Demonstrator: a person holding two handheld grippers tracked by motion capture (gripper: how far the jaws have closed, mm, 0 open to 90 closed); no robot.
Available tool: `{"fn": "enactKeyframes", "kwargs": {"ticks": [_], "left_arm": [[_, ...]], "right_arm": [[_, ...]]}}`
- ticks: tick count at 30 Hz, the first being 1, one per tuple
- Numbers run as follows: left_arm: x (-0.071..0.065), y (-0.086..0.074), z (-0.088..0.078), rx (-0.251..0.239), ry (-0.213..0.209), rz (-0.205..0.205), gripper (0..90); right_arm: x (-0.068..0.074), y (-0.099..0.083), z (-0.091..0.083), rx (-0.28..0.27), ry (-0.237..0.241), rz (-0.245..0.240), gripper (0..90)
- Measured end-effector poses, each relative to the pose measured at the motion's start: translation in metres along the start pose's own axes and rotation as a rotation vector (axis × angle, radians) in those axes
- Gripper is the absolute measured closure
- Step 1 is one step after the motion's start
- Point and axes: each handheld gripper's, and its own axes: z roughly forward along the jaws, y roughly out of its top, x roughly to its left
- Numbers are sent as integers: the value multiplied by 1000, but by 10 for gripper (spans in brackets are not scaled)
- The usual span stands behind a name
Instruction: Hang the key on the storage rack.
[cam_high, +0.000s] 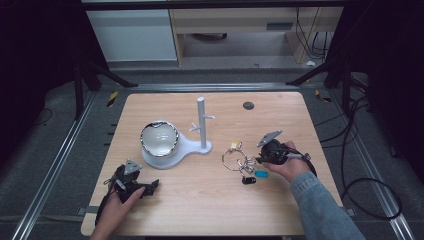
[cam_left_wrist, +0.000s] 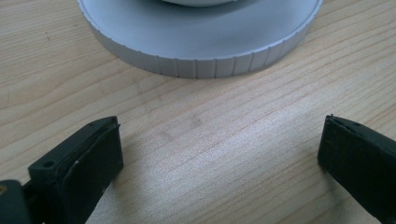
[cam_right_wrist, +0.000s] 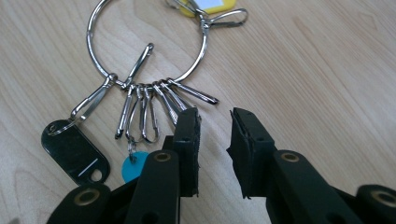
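Tabletop (cam_high: 210, 210) pale wood, dark room and cabling beyond. White peg stand (cam_high: 201, 131) at centre, pegs bare — hanging not begun. Key ring (cam_right_wrist: 144, 44) lay flat at 4 o'clock of it. Right claw (cam_right_wrist: 214, 135) narrowed just beside its clips, gripping nothing; left claw (cam_left_wrist: 219, 158) wide open, empty.

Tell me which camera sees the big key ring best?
The right gripper view: the key ring is close and sharp, clips and tags clear. The high view shows it small beside the right gripper.
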Motion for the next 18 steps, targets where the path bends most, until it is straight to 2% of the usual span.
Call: {"fn": "enactKeyframes", "kwargs": {"ticks": [3, 7, 11, 18], "left_arm": [[0, 0, 0, 0, 0, 0, 0], [0, 0, 0, 0, 0, 0, 0], [0, 0, 0, 0, 0, 0, 0], [0, 0, 0, 2, -2, 4, 0]], "right_arm": [[0, 8, 1, 37, 12, -44, 723], [-2, 19, 7, 79, 20, -105, 658], [-4, 27, 13, 98, 53, -119, 628], [-7, 34, 24, 137, 92, -142, 712]]}}
